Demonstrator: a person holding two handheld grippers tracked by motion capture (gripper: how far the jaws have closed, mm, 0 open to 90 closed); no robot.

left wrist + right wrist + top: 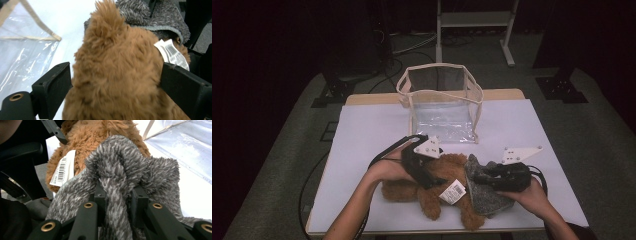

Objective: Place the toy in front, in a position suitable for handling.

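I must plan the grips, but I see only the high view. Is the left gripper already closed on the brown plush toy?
Observer: No. In the left gripper view the left gripper is open, its jaws on either side of the brown plush toy.
Operator: And the right gripper?
Observer: The right gripper is shut on a bunched fold of the grey fuzzy cloth.
Operator: What is printed on the white tag?
Observer: The white tag carries a barcode.
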